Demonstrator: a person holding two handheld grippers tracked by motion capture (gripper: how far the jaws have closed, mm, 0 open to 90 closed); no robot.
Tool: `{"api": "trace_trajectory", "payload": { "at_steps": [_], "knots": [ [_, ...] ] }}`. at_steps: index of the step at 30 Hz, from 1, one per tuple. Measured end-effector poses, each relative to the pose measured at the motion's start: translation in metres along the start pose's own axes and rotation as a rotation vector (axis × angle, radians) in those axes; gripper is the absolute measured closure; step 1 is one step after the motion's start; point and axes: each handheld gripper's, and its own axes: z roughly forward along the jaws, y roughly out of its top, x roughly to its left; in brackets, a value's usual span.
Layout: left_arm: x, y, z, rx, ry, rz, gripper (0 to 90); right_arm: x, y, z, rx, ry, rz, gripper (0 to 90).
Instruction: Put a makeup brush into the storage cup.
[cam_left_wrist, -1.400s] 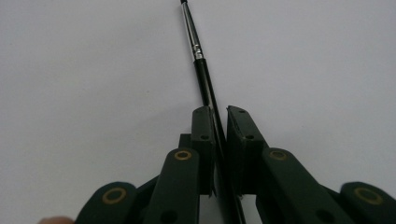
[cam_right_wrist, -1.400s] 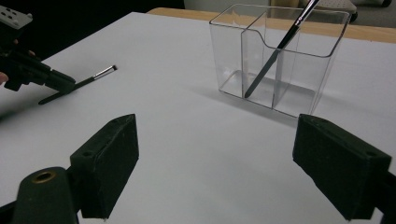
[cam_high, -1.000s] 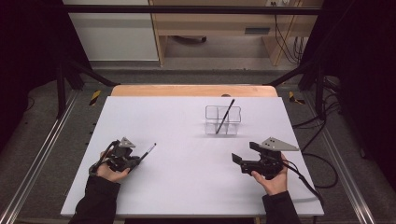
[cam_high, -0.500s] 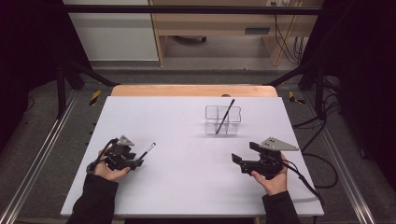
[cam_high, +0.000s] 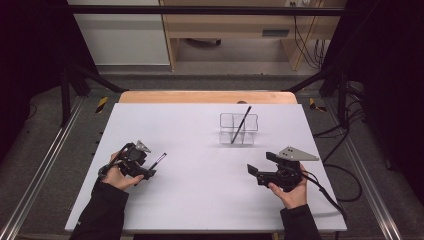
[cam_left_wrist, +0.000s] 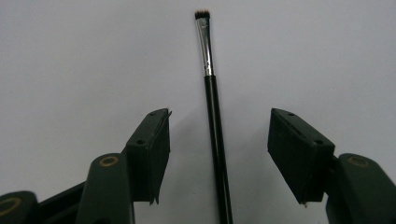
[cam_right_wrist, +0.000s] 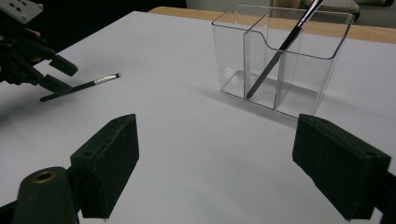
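1. Lining up a pick: the left hand-held gripper (cam_high: 152, 170), at the lower left of the high view, sits low over the white desk (cam_high: 190, 135) with its jaws spread wide, nothing clamped between them.

2. The thing in play is the slim black-handled make-up brush with a silver ferrule (cam_left_wrist: 212, 107). In the left gripper view its handle runs straight up the middle of the frame between the two black jaws, bristle tip at the top centre, and bare desk shows on either side, so neither pad looks to be touching it.

3. In the high view the brush (cam_high: 159, 160) lies flat on the desk, its tip pointing toward the upper right, its tail end under the gripper's nose.

4. My read: this is the grasp step, not yet done. The next move calls for closing squarely on the handle, then lifting cleanly; a thin round handle may roll or pivot if one pad meets it first.

5. The likely destination is the clear plastic two-compartment holder (cam_high: 239, 129) at centre right, well apart from the brush, where a second dark brush (cam_high: 241, 124) leans already.

6. The right hand-held gripper (cam_high: 256, 172), lower right, also stands open and empty, its jaws facing the holder (cam_right_wrist: 280, 60).
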Motion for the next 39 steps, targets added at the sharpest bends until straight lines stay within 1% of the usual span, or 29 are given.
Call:
{"api": "trace_trajectory", "payload": {
  "at_steps": [1,5,8,15,20,24,29,31,39],
  "knots": [
    [0.0,0.001,0.001,0.012,0.005,0.005,40.3,0.0,0.0,0.0,0.0,0.0,0.0,15.2],
    [0.0,0.003,0.005,0.044,-0.012,0.012,47.4,0.0,0.0,0.0,0.003,0.001,-0.001,15.3],
    [0.001,0.002,0.007,0.061,-0.013,0.011,52.7,0.0,0.001,0.0,0.003,0.002,-0.001,15.5],
    [-0.002,0.002,0.008,0.081,-0.045,0.019,68.0,0.0,0.001,-0.001,0.0,0.004,0.0,15.5],
    [-0.005,0.003,0.008,0.095,-0.048,0.024,75.9,0.0,0.001,-0.001,0.0,0.004,0.0,15.5],
    [-0.007,0.003,0.008,0.102,-0.049,0.019,78.8,0.001,0.001,0.0,0.004,0.004,0.001,15.4],
    [-0.009,0.004,0.008,0.11,-0.039,0.026,82.7,0.001,0.001,0.0,0.005,0.004,0.002,15.4],
    [-0.01,0.004,0.008,0.111,-0.035,0.027,82.7,0.001,0.001,0.0,0.004,0.003,0.002,15.3],
    [-0.009,0.003,0.008,0.102,-0.041,0.026,83.2,0.001,0.0,0.0,0.008,0.002,0.001,15.3]
  ]
}}
